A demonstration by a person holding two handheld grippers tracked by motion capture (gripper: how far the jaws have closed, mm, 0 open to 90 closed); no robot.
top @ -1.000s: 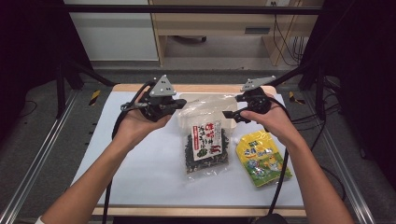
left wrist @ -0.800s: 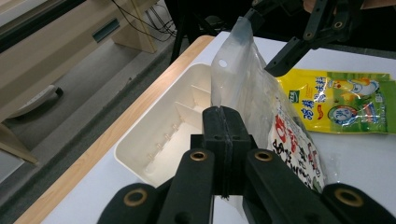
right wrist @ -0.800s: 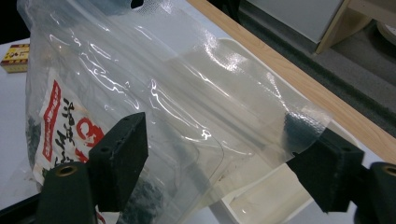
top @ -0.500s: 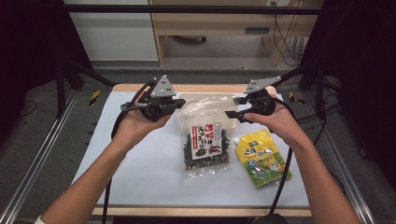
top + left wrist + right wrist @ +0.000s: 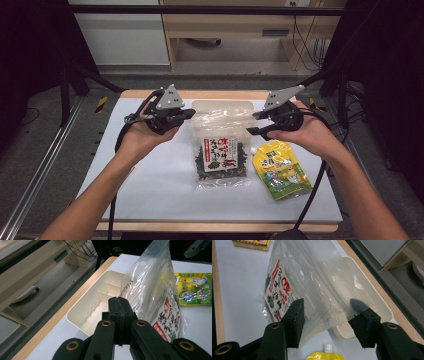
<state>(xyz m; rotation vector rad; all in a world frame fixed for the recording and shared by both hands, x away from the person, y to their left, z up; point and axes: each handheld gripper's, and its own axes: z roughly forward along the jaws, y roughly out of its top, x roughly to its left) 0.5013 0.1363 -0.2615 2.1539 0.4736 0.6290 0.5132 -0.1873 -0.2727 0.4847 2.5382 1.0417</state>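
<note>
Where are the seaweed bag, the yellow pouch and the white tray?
seaweed bag (image 5: 220, 157), high view, on its printed label.
yellow pouch (image 5: 281, 170), high view, middle of its front.
white tray (image 5: 85, 307), left gripper view, on its near wall.

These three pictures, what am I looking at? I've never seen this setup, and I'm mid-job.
No robot here: a person holds a two-jaw tool in each hand. The high view looks down on a white table; the other two cameras ride on the tools.

The left tool is shut on the edge of a clear seaweed bag, lifting its top. The right tool has just been closing, with the bag's other edge between its jaws, not yet pinched.

A white divided tray sits behind the bag, and a yellow pouch lies beside it.
</note>
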